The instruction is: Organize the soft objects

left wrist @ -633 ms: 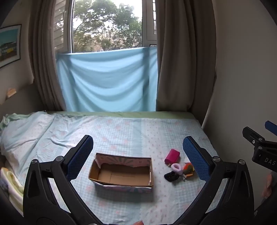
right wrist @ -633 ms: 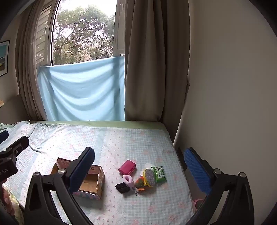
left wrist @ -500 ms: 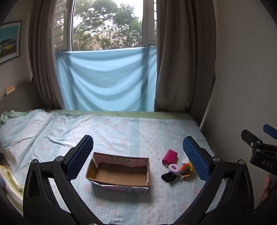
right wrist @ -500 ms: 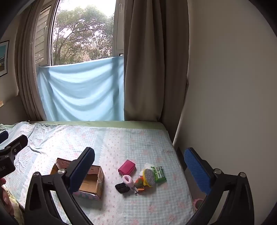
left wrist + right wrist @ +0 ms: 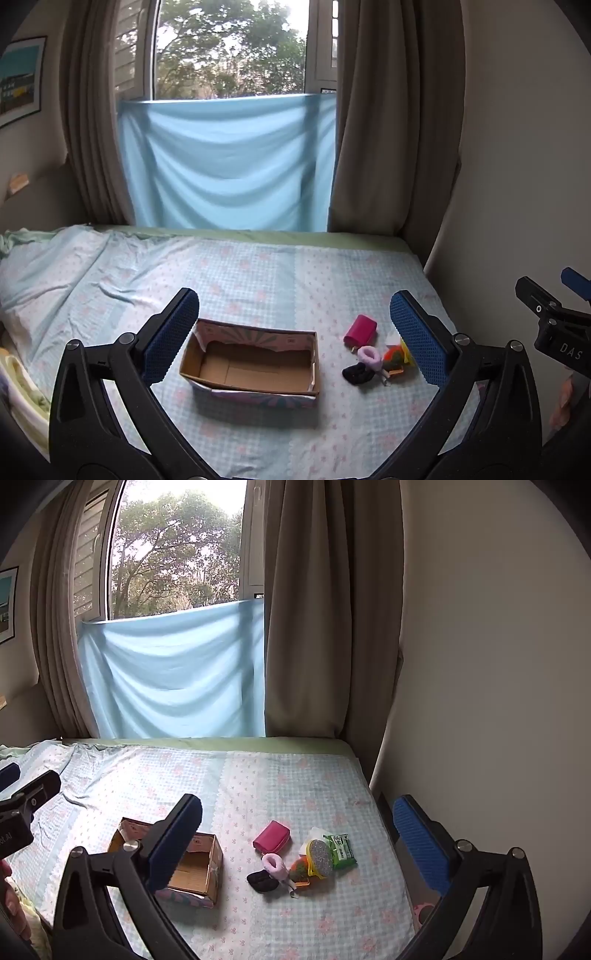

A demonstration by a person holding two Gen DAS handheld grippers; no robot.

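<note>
Both grippers hang above the near part of the bed (image 5: 258, 266), neither touching anything; the left gripper (image 5: 295, 328) has its blue-padded fingers (image 5: 170, 334) spread wide with nothing between them, and the right gripper (image 5: 297, 845) is spread just as wide and likewise holds nothing. The cardboard box (image 5: 255, 363) sits open-topped on the checked sheet, its floor bare, its flaps folded down (the near wall carries a floral print); bare sheet runs on every side of it, broad toward the window and to its left, narrower toward the soft things at its right. Those lie in a tight cluster near the bed's right edge, well apart from the box: a magenta pouch (image 5: 271, 836) farthest back, a pink scrunchie (image 5: 275, 864) just in front of it, a black scrunchie (image 5: 262, 881) nearest the camera and touching the pink one, then an orange-and-green item (image 5: 300, 869), a grey glittery pad (image 5: 319, 853) with a yellow rim leaning on it, and a green packet (image 5: 341, 851) outermost. Beyond the packet a strip of sheet remains before the mattress edge, which drops into a dark gap beside the wall (image 5: 480, 701); at the far edge hang the curtain (image 5: 388, 129) and a pale blue cloth (image 5: 229, 166).
</note>
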